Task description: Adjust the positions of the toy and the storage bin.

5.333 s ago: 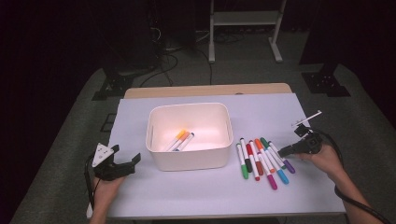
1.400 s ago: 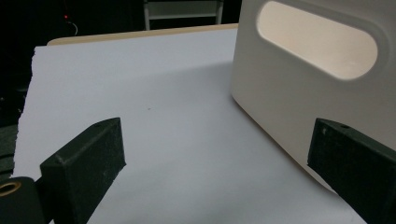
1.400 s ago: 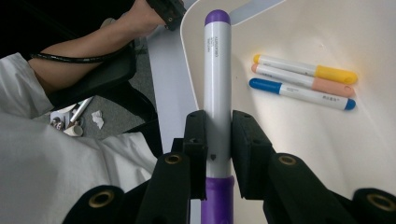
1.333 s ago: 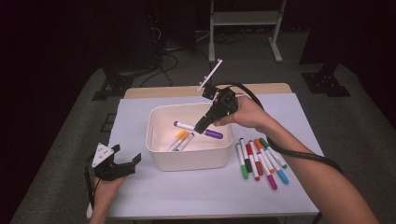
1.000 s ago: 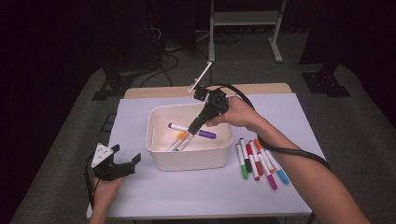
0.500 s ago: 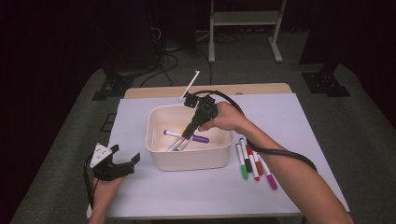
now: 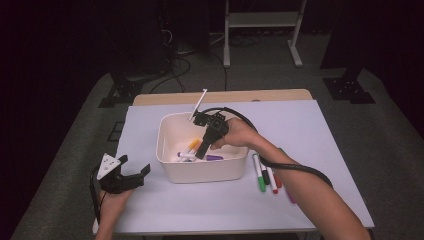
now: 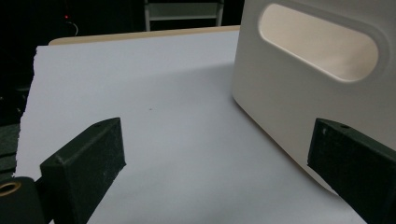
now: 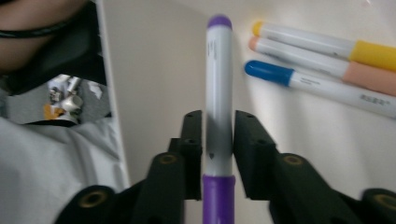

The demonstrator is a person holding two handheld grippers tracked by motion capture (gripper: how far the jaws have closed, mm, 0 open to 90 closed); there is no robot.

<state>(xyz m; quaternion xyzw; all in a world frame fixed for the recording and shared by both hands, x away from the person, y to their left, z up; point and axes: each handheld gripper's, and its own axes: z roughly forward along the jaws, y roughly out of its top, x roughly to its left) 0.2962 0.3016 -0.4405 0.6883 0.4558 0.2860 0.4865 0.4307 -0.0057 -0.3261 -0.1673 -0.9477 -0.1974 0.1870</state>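
Observation:
A white bin (image 7: 200, 173) stands mid-table. My right gripper (image 7: 201, 153) reaches down into it. Its jaws have just been opening, and a purple-capped marker (image 9: 218, 84) lies between them with a thin gap at each pad, down on the bin floor (image 7: 215, 157). Beside it in the bin lie a yellow marker (image 9: 327, 46), an orange one (image 9: 327, 67) and a blue one (image 9: 317, 86). My left gripper (image 7: 135, 164) rests open on the table left of the bin, nothing between its jaws (image 8: 217, 135); the bin's handle slot (image 8: 317, 46) faces it.
Several loose markers (image 7: 265, 175) lie on the white table top (image 7: 320, 130) right of the bin, partly under the right forearm. A cable loops from the right gripper over the wrist. A metal stand (image 7: 260, 20) is on the floor behind the table.
The right gripper has sunk into the bin, moving left with the purple marker, and its jaws have parted from it. The left gripper has stayed put.

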